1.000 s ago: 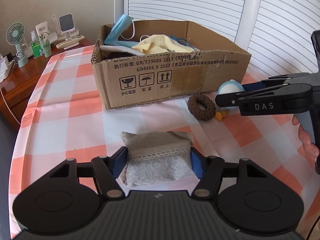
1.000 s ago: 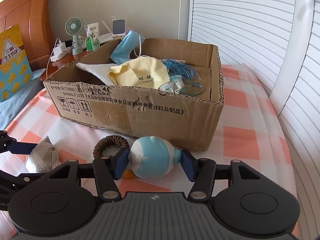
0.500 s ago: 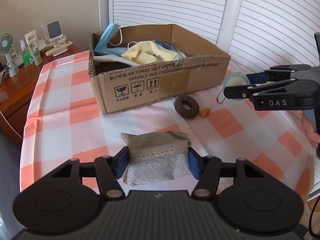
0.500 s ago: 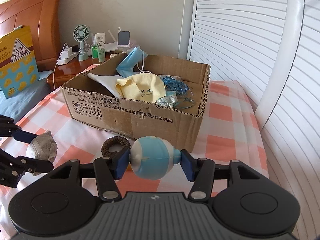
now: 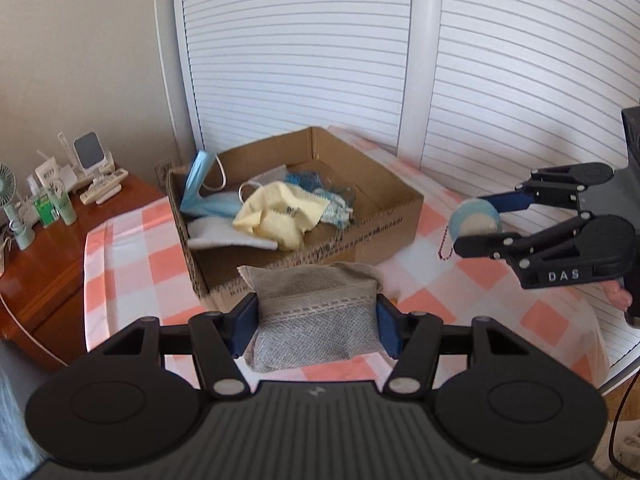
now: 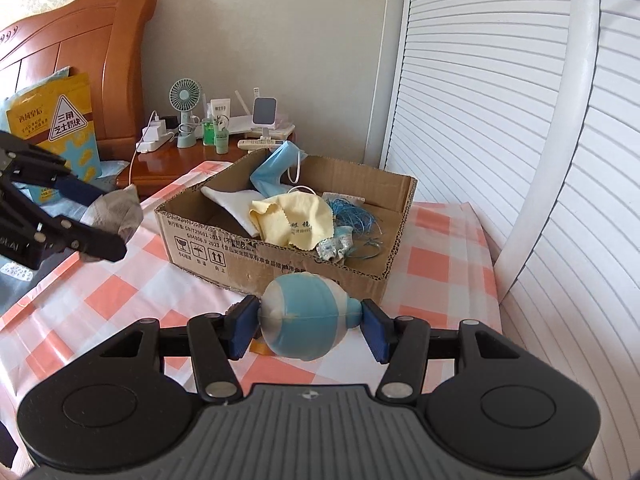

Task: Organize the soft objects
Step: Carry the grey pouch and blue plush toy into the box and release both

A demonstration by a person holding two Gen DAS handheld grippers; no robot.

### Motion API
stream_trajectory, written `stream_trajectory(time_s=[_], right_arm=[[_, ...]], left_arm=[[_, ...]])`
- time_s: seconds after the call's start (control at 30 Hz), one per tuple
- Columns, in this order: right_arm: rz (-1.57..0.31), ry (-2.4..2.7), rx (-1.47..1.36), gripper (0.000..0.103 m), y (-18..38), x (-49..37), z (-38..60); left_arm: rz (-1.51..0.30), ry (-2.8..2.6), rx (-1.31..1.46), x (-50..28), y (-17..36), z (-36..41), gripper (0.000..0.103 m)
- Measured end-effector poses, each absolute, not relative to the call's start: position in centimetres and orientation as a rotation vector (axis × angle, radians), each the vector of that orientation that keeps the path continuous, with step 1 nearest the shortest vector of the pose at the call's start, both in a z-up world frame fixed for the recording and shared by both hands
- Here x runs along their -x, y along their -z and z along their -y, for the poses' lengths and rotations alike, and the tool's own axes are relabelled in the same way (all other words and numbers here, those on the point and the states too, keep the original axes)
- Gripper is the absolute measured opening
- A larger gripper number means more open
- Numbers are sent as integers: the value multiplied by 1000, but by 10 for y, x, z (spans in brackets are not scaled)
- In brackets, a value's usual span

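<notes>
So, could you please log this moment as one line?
left gripper: shut on pouch | right gripper: shut on toy | box: ahead

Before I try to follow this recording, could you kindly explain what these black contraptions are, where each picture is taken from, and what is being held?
There is no robot here: a person holds a black two-finger clamp in each hand, and each clamp carries a wide-angle camera looking forward along its fingers. One picture comes from the left clamp, the other from the right, so each also shows the other clamp from the side.

The left gripper is shut on a grey mesh fabric pouch. The right gripper is shut on a round blue-and-white soft toy. Both are lifted off the table.

Ahead, on an orange-and-white checked tablecloth, stands an open brown cardboard box that already holds a yellow cloth, a blue face mask and other soft bits.
</notes>
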State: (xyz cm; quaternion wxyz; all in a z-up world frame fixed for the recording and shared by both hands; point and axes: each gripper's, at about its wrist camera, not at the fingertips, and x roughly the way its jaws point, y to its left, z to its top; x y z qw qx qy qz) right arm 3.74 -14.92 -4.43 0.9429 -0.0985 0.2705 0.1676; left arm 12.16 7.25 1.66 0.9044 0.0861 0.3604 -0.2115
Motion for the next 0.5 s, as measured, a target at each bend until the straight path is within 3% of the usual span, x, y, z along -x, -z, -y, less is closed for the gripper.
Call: stream_trajectory(time_s=[0.43, 0.5], right_arm=[[-519, -327, 226, 60, 30, -46, 159], [-520, -333, 224, 60, 30, -48, 158]], left_arm=[[-667, 366, -196, -211, -31, -54, 64], [-670, 350, -194, -218, -26, -53, 92]])
